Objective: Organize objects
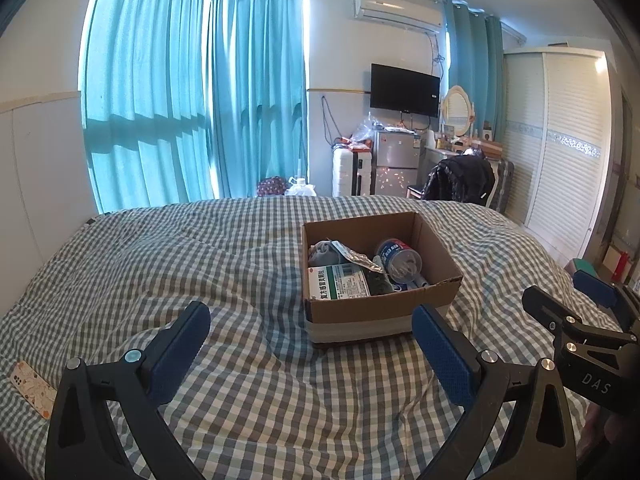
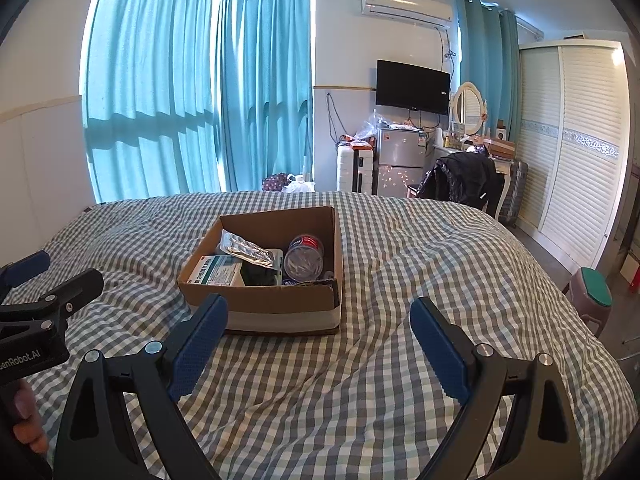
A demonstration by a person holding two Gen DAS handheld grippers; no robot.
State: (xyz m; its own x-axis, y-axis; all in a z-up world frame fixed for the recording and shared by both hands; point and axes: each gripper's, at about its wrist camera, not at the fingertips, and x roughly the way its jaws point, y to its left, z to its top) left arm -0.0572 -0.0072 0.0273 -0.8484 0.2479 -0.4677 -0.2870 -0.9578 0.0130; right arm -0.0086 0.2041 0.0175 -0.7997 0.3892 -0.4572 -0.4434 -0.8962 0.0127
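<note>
Brown corrugated cardboard forms the open box (image 1: 380, 304) that rests on the grey-and-white checked bedcover (image 1: 240, 380), with a pale band running along the base of its near wall. Seen from the left wrist, the box lies at about one o'clock from the left gripper (image 1: 310, 346); seen from the right wrist, it lies at about eleven o'clock from the right gripper (image 2: 318, 346), just beyond that gripper's left finger. Inside the box are a green-and-white medicine carton (image 1: 338, 282) against the near wall, a crumpled silver foil pouch (image 1: 358, 258) tilted across the middle, a grey rolled cloth (image 1: 324, 254) at the far left corner, and a clear plastic jar (image 1: 400, 260) with a red-and-blue label lying on its side at the right. Both pairs of tongs stand with their blue-padded fingers spread wide, nothing between them, hovering above the cover and short of the box. Each gripper shows at the edge of the other's view: the right at three o'clock in the left wrist view, the left at nine o'clock in the right wrist view, where part of a hand (image 2: 26, 420) grips its handle. A patterned phone case (image 1: 34, 388) lies on the cover at eight o'clock in the left wrist view. Teal curtains (image 1: 192, 96) hang behind the bed.
</note>
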